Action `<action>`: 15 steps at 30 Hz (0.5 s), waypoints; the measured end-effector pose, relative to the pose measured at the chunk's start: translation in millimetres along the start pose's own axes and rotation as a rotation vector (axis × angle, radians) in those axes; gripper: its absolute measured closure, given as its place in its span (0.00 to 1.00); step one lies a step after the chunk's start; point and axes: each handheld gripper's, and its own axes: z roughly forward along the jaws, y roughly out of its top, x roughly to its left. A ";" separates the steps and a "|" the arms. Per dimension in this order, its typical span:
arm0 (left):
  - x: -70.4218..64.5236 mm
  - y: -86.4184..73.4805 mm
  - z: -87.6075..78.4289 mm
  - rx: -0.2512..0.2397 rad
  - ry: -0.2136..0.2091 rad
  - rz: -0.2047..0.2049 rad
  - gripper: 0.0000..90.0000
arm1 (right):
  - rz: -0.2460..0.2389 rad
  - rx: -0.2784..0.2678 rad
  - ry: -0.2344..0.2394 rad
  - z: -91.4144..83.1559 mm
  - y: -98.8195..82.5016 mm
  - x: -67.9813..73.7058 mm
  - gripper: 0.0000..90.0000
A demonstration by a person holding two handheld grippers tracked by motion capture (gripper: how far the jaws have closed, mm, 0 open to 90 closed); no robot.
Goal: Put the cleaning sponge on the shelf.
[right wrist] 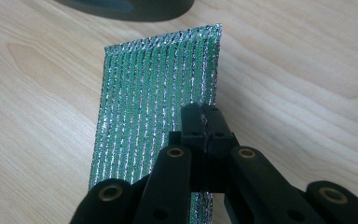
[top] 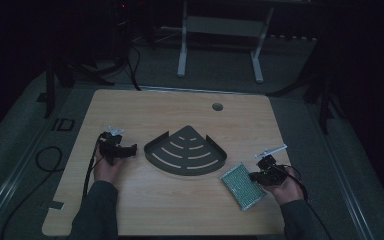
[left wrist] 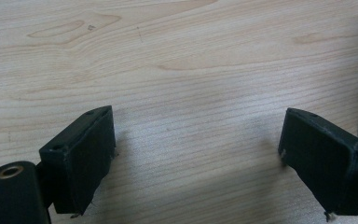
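Note:
A green and silver ribbed sponge pad (top: pixel 242 185) lies at the front right of the wooden table (top: pixel 180 107), its right edge pinched by my right gripper (top: pixel 254 176). In the right gripper view the two black jaws meet on the edge of the sponge pad (right wrist: pixel 154 93), and my right gripper (right wrist: pixel 205 119) holds it slightly raised off the wood. A dark metal quarter-round corner shelf (top: pixel 186 151) sits in the middle of the table. My left gripper (top: pixel 128 150) rests on the wood just left of the shelf, and in its own view my left gripper (left wrist: pixel 196 154) stands open with bare table between the jaws.
A round cable hole (top: pixel 217 106) marks the far side of the table. A black cable (top: pixel 45 160) loops off the left edge. The dark rim of the corner shelf (right wrist: pixel 126 7) lies beyond the sponge pad. A white table frame (top: pixel 220 35) stands behind on the floor.

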 end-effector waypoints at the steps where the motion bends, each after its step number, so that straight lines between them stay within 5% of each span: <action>1: 0.0 0.0 0.0 0.000 0.000 0.000 0.13 | 0.000 -0.005 -0.007 -3.6 2.6 -0.4 0.99; 15: 0.0 0.0 0.0 0.000 0.000 0.000 0.13 | -0.015 -0.021 -0.041 -22.7 20.5 -4.8 0.99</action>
